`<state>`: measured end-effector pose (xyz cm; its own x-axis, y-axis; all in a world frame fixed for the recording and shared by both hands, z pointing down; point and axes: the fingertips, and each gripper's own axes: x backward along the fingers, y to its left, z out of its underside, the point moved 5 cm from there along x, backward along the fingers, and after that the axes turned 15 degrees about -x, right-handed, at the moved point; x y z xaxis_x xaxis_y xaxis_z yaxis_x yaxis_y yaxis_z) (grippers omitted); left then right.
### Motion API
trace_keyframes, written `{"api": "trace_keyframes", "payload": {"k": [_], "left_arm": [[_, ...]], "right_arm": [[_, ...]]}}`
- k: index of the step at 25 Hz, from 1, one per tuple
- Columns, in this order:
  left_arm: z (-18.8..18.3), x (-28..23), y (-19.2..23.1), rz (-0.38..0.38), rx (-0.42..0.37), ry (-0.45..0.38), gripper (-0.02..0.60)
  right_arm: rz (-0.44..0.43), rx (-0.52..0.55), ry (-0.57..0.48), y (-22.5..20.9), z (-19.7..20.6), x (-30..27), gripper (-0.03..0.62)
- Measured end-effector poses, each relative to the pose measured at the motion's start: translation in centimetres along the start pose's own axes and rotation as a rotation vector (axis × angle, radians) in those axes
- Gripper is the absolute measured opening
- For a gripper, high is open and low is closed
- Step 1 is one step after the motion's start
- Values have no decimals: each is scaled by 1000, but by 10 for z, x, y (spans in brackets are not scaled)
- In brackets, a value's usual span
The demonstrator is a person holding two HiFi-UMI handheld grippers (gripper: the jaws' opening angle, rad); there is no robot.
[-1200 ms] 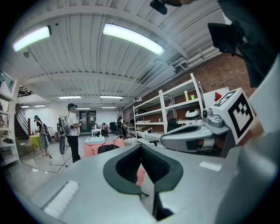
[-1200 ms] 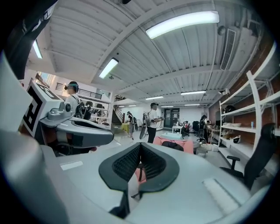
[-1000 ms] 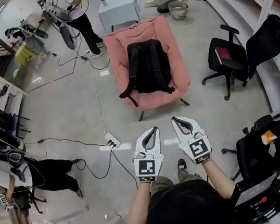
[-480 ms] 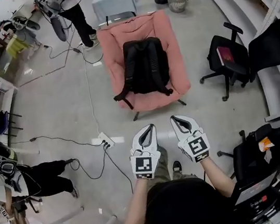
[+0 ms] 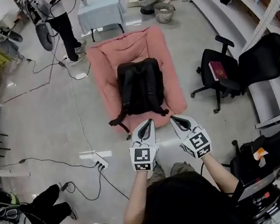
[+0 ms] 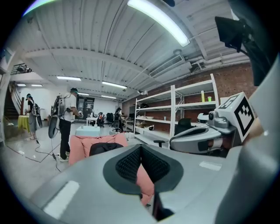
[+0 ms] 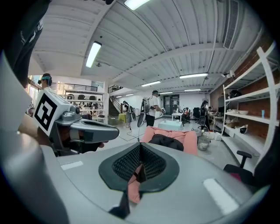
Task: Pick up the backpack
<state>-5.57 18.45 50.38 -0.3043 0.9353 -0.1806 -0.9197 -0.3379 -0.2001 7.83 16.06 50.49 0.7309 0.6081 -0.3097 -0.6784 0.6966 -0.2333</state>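
A black backpack (image 5: 141,86) lies flat on a pink folding lounge chair (image 5: 103,72), straps trailing toward me. It shows low and dark on the pink cushion as the backpack (image 6: 103,148) in the left gripper view and the backpack (image 7: 166,141) in the right gripper view. My left gripper (image 5: 147,123) hovers just short of the chair's near edge, jaws shut with nothing in them. My right gripper (image 5: 174,119) is beside it, also shut and empty. Both point toward the backpack without touching it.
A black office chair (image 5: 217,76) with a red book stands right of the lounge chair; another (image 5: 272,151) is at my right. Cables and a power strip (image 5: 100,161) run over the floor at left. A person (image 5: 59,18), a small table (image 5: 99,11), shelving (image 5: 250,7) lie beyond.
Both grippers and I have moved forward toward the lounge chair; the backpack is now much closer, just ahead of the fingertips. The jaws stayed shut.
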Motion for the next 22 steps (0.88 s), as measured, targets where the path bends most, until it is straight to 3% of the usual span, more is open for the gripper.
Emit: {"api": "trace_keyframes", "payload": {"k": [7, 13, 18, 22], "left_arm": [[24, -55, 61, 11, 26, 45, 2], [47, -103, 115, -20, 31, 160, 2], [44, -148, 144, -17, -6, 211, 3], [41, -176, 160, -79, 56, 222, 3]], "right_arm": [[-12, -71, 53, -31, 1, -97, 17], [-77, -149, 115, -73, 2, -217, 30], [-159, -276, 178, -102, 22, -313, 107], [-193, -368, 263, -128, 48, -372, 219]]}}
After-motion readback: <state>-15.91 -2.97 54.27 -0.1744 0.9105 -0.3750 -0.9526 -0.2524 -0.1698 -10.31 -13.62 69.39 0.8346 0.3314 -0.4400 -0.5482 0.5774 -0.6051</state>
